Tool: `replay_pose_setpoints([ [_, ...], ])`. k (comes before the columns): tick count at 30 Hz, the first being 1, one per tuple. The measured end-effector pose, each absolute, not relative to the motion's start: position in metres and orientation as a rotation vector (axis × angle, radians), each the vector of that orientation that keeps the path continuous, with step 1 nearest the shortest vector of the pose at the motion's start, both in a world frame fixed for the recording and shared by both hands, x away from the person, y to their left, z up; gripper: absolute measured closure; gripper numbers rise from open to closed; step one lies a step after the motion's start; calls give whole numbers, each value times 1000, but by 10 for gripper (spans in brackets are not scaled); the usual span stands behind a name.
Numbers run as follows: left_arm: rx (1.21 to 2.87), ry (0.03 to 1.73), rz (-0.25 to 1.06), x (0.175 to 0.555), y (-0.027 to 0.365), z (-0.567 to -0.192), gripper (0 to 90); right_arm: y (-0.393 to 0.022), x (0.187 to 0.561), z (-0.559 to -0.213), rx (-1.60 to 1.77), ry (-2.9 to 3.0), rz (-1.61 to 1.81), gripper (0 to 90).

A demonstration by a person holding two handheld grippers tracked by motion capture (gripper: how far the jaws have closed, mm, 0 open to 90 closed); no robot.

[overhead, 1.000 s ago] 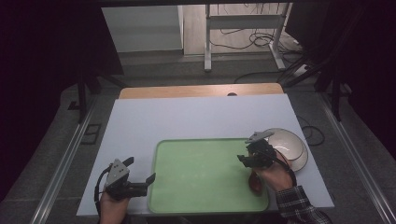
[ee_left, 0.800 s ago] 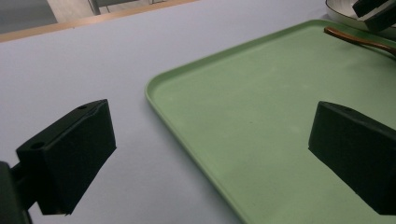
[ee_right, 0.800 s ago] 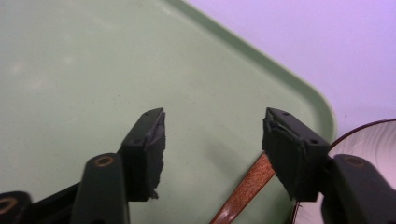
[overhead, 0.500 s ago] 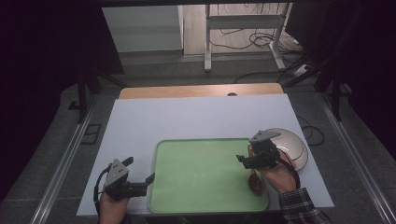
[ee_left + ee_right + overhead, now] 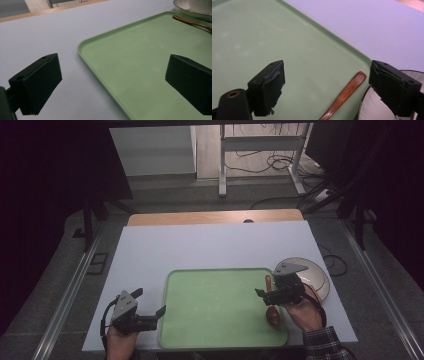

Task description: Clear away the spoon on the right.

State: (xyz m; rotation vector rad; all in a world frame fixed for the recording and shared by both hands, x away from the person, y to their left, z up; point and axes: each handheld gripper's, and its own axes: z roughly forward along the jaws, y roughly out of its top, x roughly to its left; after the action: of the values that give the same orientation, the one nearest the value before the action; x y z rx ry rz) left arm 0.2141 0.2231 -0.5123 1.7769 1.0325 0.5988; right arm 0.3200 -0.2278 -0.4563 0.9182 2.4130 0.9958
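Spoon (image 5: 272,307) on tray (image 5: 215,310), beside bowl (image 5: 317,275)

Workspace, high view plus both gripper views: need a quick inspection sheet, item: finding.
Surface: white table top, bare wood strip along its far edge.
Job's things: green tray at the near middle; wooden spoon lying on the tray's right side; white bowl on the table just right of the tray.
Clutter: nothing seen.
Grippers: left hand-held gripper open, low beside the tray's left edge; right hand-held gripper open, above the spoon, holding nothing.
Cables: one trails from each gripper; more lie loose on the floor beyond the table.
Surroundings: dark curtains on both sides, metal stand legs behind.
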Motion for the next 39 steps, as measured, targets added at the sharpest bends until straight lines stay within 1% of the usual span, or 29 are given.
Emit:
replay_pose_setpoints([
  [17,1753,1031,554,214,225,-511,6,-238,306,-452,900,2376,1043,76],
  [27,1714,1034,491,214,227,-509,8,-246,300,-454,908,2361,1042,48],
  [39,1723,1048,488,214,226,-510,16,-257,293,-456,913,2342,1042,21],
])
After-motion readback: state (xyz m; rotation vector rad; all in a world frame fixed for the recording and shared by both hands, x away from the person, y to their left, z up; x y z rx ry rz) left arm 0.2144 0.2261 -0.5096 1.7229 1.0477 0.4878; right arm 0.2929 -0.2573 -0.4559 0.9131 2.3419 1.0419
